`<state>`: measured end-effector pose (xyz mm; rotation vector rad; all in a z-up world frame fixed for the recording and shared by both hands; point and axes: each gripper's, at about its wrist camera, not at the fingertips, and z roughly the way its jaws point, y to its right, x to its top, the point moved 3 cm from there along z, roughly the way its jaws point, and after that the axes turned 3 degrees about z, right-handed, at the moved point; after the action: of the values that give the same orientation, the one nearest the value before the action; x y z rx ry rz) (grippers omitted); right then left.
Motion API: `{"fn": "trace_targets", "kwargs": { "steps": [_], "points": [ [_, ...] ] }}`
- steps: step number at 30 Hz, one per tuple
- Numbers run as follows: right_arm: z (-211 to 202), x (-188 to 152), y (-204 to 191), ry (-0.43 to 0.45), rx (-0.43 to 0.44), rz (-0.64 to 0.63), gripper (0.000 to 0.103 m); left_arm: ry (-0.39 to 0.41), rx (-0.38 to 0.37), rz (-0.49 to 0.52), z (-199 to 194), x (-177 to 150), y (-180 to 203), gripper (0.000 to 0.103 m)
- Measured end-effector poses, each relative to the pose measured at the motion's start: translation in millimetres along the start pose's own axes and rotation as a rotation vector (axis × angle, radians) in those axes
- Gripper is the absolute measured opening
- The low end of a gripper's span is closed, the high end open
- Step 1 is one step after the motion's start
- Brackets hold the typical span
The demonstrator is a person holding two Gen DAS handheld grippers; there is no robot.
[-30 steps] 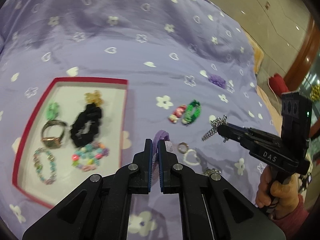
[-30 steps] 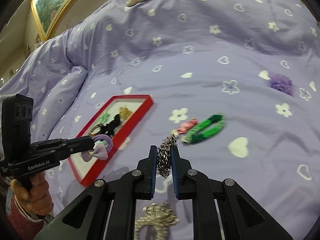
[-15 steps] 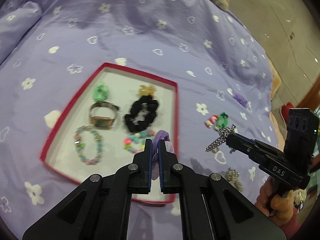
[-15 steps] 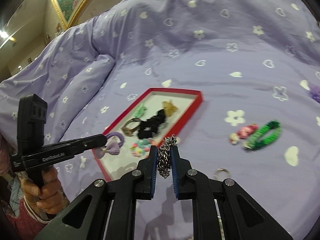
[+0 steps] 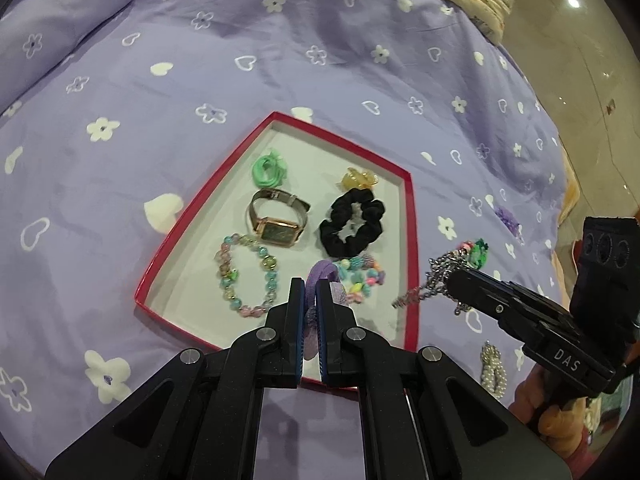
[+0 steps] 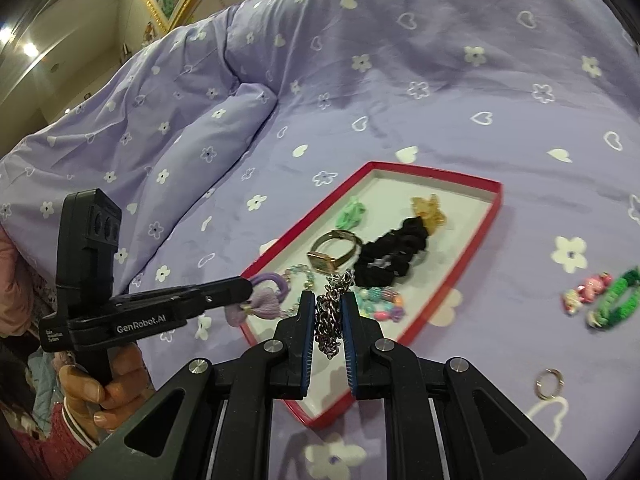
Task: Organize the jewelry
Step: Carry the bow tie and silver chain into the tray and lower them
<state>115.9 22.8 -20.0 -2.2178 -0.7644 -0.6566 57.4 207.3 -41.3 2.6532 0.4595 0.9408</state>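
A red-rimmed tray point(image 5: 412, 216) point(image 6: 472, 240) lies on the purple bedspread. It holds a black scrunchie point(image 5: 352, 226), a watch point(image 5: 278, 216), a green hair tie point(image 5: 268, 168), a yellow clip point(image 5: 358, 179) and two bead bracelets point(image 5: 248, 276). My left gripper point(image 5: 309, 292) is shut on a purple hair tie point(image 5: 320, 276) above the tray's near edge; the tie also shows in the right wrist view point(image 6: 264, 300). My right gripper point(image 6: 329, 304) is shut on a silver chain point(image 6: 332, 316) above the tray's right side; the chain also shows in the left wrist view point(image 5: 432, 280).
On the bedspread right of the tray lie a green bracelet point(image 6: 616, 300), a pink bead charm point(image 6: 588, 286), a small metal ring point(image 6: 550, 384), a pearl piece point(image 5: 494, 368) and a purple flower piece point(image 5: 506, 218). A folded quilt ridge point(image 6: 224, 120) lies at the left.
Both grippers have moved left from the loose jewelry to over the tray, each still holding its item. The tray now sits centred under them.
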Motion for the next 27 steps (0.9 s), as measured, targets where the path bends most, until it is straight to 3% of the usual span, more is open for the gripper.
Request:
{"fn": "trace_targets", "kwargs": {
  "steps": [18, 27],
  "points": [
    [64, -20, 14, -0.177, -0.054, 0.004, 0.013, -0.121, 0.071, 0.001, 48, -10, -22, 0.005],
    [65, -19, 18, -0.180, -0.063, 0.010, 0.017, -0.135, 0.108, 0.031, 53, -12, -19, 0.009]
  ]
}}
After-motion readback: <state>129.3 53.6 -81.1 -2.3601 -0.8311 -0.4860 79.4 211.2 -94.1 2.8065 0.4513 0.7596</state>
